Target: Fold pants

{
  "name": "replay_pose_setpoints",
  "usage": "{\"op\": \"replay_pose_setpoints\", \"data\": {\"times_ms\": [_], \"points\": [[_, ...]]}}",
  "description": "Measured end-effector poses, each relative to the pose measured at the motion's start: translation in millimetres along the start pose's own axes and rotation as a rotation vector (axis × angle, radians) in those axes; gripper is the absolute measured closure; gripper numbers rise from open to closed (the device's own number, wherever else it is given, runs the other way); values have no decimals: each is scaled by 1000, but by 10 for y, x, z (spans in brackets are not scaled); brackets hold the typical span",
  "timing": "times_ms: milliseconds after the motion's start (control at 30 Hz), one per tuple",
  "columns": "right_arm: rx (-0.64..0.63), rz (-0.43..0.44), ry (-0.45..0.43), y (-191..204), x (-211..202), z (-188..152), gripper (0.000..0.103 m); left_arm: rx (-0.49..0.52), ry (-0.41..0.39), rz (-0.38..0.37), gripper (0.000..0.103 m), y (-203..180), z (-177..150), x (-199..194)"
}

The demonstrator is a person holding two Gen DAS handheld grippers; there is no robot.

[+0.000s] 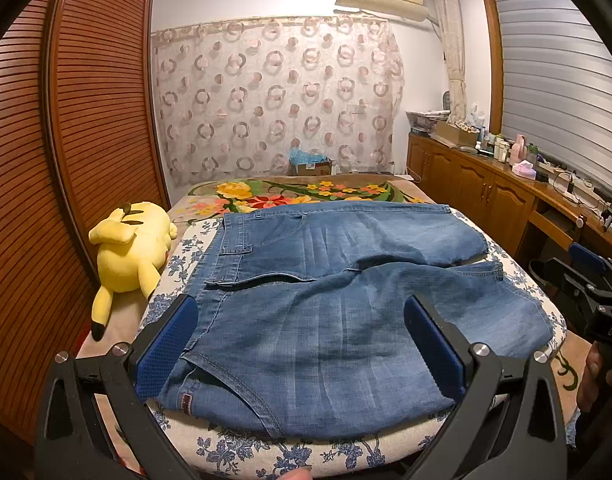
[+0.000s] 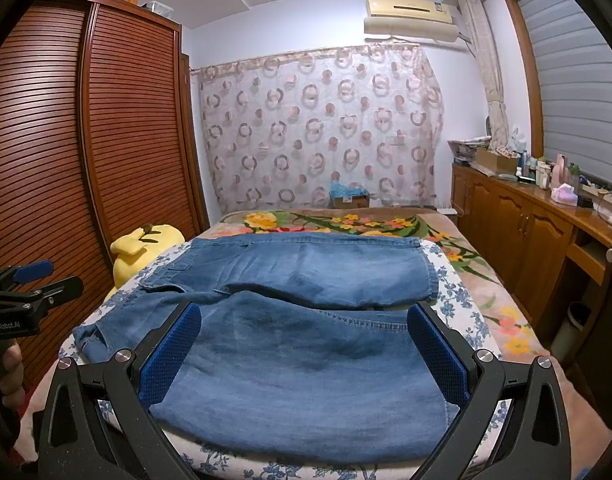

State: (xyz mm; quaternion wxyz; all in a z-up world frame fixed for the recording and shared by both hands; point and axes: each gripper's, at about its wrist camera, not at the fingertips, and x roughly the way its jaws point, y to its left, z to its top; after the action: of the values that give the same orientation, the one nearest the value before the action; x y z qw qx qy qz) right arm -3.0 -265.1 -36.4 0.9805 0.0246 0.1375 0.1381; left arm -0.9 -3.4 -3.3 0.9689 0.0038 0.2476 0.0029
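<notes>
Blue denim pants (image 1: 337, 280) lie spread flat on a floral cushion on the bed, waistband to the left and both legs running right; they also show in the right wrist view (image 2: 306, 344). My left gripper (image 1: 302, 320) is open with blue pads, hovering over the near leg close to the waistband, holding nothing. My right gripper (image 2: 306, 328) is open and empty over the near leg toward its hem. The right gripper also shows at the right edge of the left wrist view (image 1: 593, 280), and the left gripper at the left edge of the right wrist view (image 2: 34, 280).
A yellow plush toy (image 1: 130, 248) lies left of the pants beside the brown slatted wardrobe (image 1: 66, 160). A floral blanket (image 1: 306, 192) covers the far bed. Wooden cabinets (image 1: 485, 188) with bottles and clutter line the right wall. A patterned curtain (image 1: 274, 96) hangs behind.
</notes>
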Motion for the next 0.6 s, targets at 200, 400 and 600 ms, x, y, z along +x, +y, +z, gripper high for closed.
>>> {"op": "replay_pose_setpoints", "data": {"times_ms": [200, 400, 600], "points": [[-4, 4, 1, -5, 1, -15, 0, 0, 0, 0, 0, -1, 3, 0], [-4, 4, 2, -3, 6, -16, 0, -1, 1, 0, 0, -1, 4, 0], [-2, 5, 6, -1, 17, -14, 0, 0, 1, -1, 0, -7, 0, -2]]}}
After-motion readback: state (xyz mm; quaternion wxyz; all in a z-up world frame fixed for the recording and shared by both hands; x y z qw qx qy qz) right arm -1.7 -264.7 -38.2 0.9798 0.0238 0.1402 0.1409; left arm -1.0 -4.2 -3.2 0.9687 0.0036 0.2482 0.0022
